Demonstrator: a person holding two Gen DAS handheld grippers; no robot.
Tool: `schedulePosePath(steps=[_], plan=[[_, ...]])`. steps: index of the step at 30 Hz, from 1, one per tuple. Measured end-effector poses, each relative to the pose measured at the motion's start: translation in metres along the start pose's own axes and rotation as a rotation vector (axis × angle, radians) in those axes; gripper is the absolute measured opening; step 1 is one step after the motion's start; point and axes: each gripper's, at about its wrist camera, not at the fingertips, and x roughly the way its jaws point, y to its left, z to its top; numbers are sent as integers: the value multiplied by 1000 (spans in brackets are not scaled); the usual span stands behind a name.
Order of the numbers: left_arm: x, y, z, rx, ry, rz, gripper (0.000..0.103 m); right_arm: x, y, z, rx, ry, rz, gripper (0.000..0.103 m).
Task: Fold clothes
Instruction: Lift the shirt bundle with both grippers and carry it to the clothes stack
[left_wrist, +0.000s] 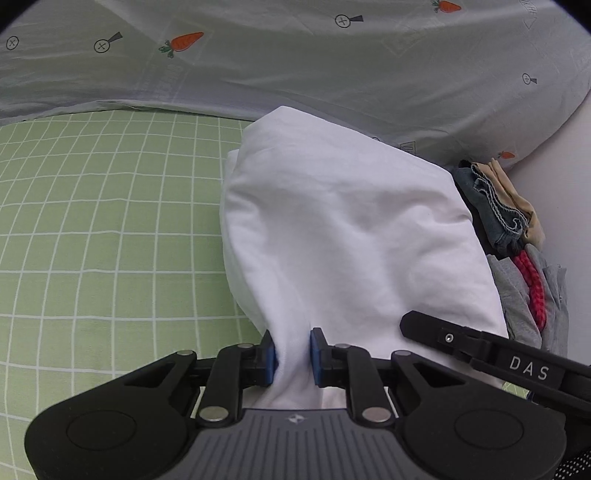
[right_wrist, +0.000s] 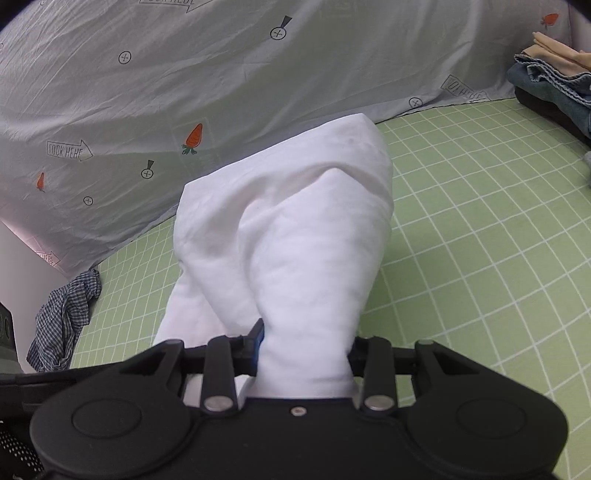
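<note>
A white garment (left_wrist: 343, 229) hangs folded over a green checked bed sheet (left_wrist: 110, 240). My left gripper (left_wrist: 293, 356) is shut on its near edge, the cloth bunched between the blue pads. The same white garment (right_wrist: 291, 236) fills the middle of the right wrist view. My right gripper (right_wrist: 304, 347) is shut on another bunch of its edge and holds it lifted above the green sheet (right_wrist: 480, 240). The right gripper's body (left_wrist: 498, 354) shows at the lower right of the left wrist view, close beside the left one.
A grey carrot-print duvet (left_wrist: 332, 66) lies along the far side of the bed. A stack of folded clothes (left_wrist: 509, 221) sits at the right by the wall, also in the right wrist view (right_wrist: 554, 85). A crumpled checked shirt (right_wrist: 62, 317) lies at the left.
</note>
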Motion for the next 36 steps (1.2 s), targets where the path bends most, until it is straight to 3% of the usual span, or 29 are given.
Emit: schedulePosePath(steps=[5,10,13,19,24,30,32,34,36], plan=[[29,-111,-18,-7,-34,-9,19,-49,-90,11,-26,-16,-8,36],[51,-220,-35,-19,-93,-37,19,-102,-189,38,-88,-25,22,36],[64,-273,-37,-33,-89,-63,19,-133,-238,56,-133,-36,25,36],[70,-375,-28,79,-98,-98,18,-192,-316,93,-163,-58,59,36],[70,-429,-14,126,-133,-154,18,-229,-370,121,-122,-121,100,36],[108,-491,12,184,-133,-206,19,-246,-433,157,-120,-158,82,36],[132,-506,18,209,-113,-177,21,-243,-452,168,-129,-162,61,36],[169,-518,25,196,-40,-137,26,-228,-476,175,-111,-148,20,39],[205,-517,22,163,63,-80,27,-199,-496,175,-99,-96,-94,47]])
